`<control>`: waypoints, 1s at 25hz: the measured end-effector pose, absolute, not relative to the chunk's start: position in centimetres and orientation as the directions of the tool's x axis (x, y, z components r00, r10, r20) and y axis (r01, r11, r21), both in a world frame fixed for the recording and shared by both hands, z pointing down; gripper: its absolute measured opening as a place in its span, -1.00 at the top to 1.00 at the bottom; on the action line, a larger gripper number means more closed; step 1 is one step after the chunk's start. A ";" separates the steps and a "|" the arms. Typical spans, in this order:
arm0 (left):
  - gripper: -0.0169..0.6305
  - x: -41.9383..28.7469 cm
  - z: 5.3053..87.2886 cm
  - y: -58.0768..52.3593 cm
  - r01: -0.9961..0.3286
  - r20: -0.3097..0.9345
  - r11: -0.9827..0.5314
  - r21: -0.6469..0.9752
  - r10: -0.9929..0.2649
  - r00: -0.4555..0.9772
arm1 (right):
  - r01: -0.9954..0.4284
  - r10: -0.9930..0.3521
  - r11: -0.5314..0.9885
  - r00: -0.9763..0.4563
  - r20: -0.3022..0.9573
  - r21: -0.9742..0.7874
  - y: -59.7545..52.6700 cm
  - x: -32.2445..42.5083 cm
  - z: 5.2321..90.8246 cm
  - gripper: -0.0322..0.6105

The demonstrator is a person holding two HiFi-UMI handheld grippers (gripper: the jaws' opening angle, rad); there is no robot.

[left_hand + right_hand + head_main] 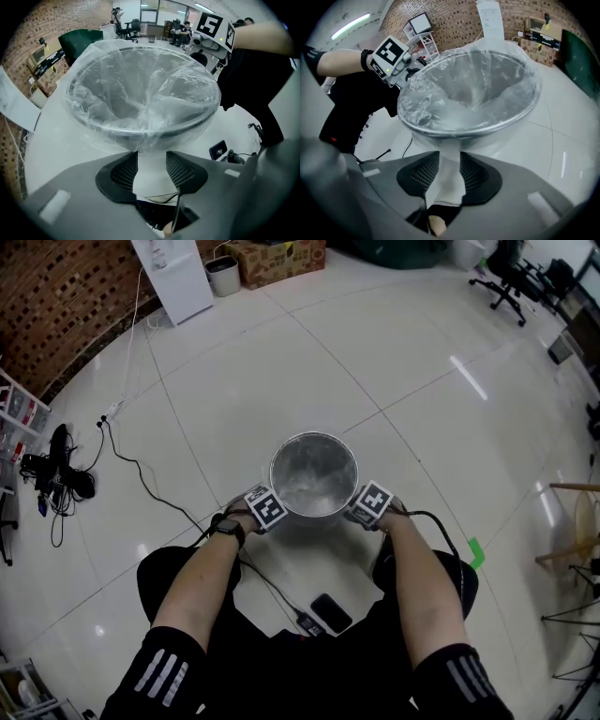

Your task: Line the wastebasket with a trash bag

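Left gripper (152, 155): jaws a moderate way apart, pointing steeply down at the basket's near-left rim. A pale strip fills the gap; film or floor, cannot tell. Pads not seen pressing anything.
Right gripper (450, 157): jaws likewise apart, at the near-right rim. A strip of bag film hangs in the gap, pads not seen pinching it.
Basket (313, 435): round, metal, upright on the floor (394, 362), just ahead of the person's knees (173, 577), between the two grippers.
Near floor: dark phone-like slab (330, 612) with its lead between the knees; green tape mark (475, 552) to the right.
Open room: glossy white tile runs wide ahead of the basket and to its right.
Left edge: black cable (150, 474) trailing to a heap of gear (61, 474); shelf (19, 404); brick wall (56, 306).
Far edge: white panel (173, 277), small bin (223, 276), cardboard box (277, 259), office chair (506, 282).
Right edge: wooden furniture legs (572, 521), partly cut off.
Bag (314, 474): clear crinkled film, sunk into the basket like a funnel, mouth turned out over the rim, skirt bunched below the rim at each gripper.
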State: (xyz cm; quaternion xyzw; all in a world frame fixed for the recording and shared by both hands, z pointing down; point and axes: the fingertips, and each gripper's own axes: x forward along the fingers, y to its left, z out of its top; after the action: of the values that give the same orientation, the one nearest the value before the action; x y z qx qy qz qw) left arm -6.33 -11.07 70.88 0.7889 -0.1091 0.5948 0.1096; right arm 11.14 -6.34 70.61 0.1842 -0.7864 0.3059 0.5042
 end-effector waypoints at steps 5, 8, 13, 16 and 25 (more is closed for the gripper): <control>0.38 -7.3 70.9 -10.7 -0.271 0.972 -0.962 0.045 -0.020 0.232 | -0.606 0.017 0.747 -0.395 0.919 -0.274 -6.4 12.6 69.9 0.44; 0.38 -8.2 69.8 -11.5 -0.291 0.970 -0.956 0.041 -0.032 0.242 | -0.609 0.004 0.745 -0.404 0.915 -0.272 -6.6 13.7 67.8 0.44; 0.38 -9.7 64.2 -15.4 -0.405 0.937 -0.914 -0.030 -0.167 0.308 | -0.635 -0.139 0.747 -0.437 0.889 -0.196 -8.9 15.0 62.3 0.45; 0.39 -9.2 59.9 -15.4 -0.434 0.911 -0.900 0.022 -0.161 0.379 | -0.634 -0.262 0.766 -0.464 0.846 -0.110 -11.1 14.3 57.6 0.54; 0.96 -6.3 46.1 -18.2 -0.419 0.723 -0.889 -0.186 -0.412 0.554 | -0.685 -0.497 0.726 -0.576 0.649 -0.052 -14.1 11.8 45.8 0.88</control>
State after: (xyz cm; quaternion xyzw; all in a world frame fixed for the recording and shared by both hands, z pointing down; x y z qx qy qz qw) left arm -6.25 -18.24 46.11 0.8813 -0.2358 0.4094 0.0039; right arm 11.79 -14.09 45.84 0.3378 -0.8748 0.1506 0.3128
